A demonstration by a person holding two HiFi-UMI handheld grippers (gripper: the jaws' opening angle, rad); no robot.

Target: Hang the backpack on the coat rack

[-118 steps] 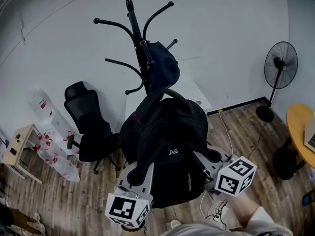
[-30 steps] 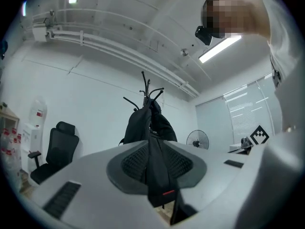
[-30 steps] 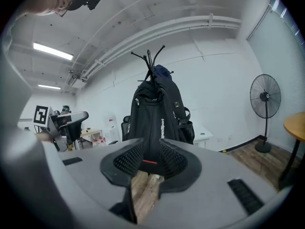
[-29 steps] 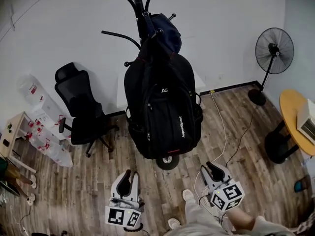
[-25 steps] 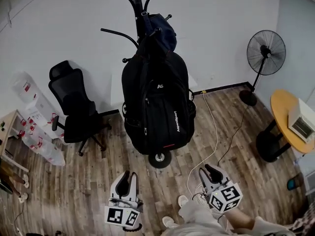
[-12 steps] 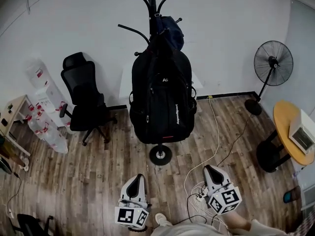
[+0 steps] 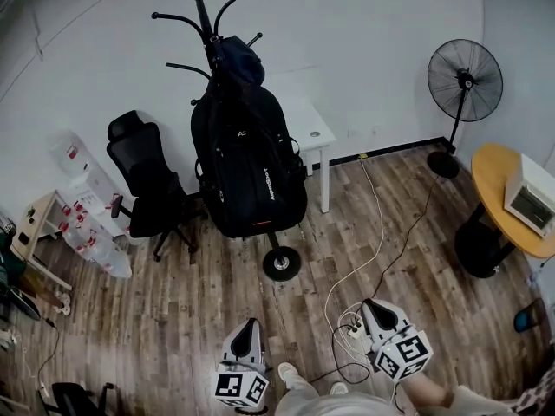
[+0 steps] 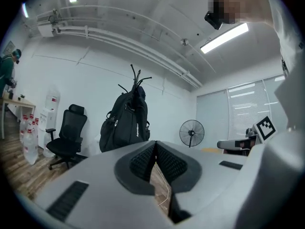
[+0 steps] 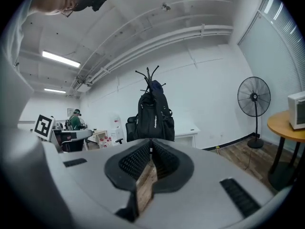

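Black backpack (image 7: 247, 159) hangs on the rack (image 7: 205, 16), well ahead of the fingers; left gripper (image 7: 247, 329) and right gripper (image 7: 375, 308) both pressed together, empty.

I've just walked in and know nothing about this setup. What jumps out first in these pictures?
A big black backpack hangs on the coat rack near the white wall, left of centre in the head view, and draws the eye first. At the bottom edge, the left hand-held gripper and the right hand-held gripper are both shut and empty, well apart from the rack. A standing fan fills the upper right.
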